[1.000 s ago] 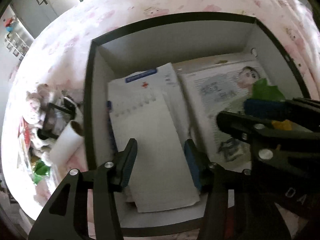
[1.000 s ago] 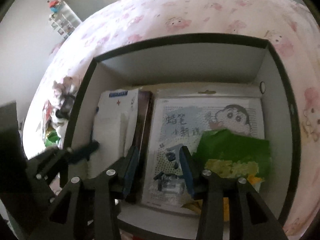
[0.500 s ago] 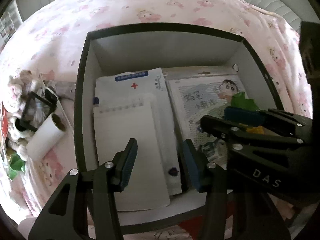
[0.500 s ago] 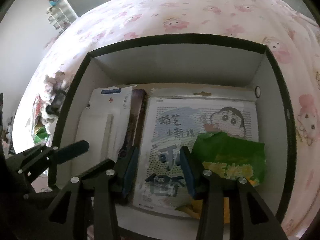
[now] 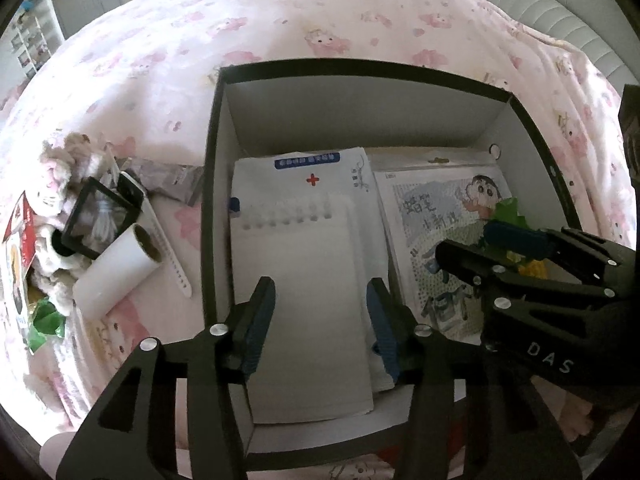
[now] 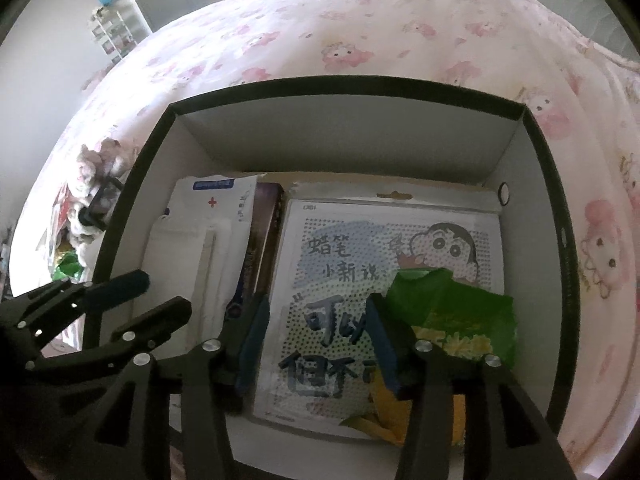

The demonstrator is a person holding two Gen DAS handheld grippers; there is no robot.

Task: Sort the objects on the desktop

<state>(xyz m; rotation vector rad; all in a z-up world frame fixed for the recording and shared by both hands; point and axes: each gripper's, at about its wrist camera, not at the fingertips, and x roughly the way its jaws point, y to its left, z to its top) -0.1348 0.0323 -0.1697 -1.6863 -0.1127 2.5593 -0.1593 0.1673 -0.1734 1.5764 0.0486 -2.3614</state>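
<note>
Green snack bag (image 6: pixel 452 312): lower part hidden behind right claw (image 6: pixel 316 338) finger; covers the cartoon sheet (image 6: pixel 340 264) lower right corner. Dark book (image 6: pixel 262 232) mostly buried under white packet (image 6: pixel 212 204) and the sheet, title unreadable. Left pile beside box (image 5: pixel 208 216): plush (image 5: pixel 60 160) and red card (image 5: pixel 20 232) cut by frame edge, blurred. Blue packet label text too small to read.

Both grippers' jaws opening, empty.
</note>
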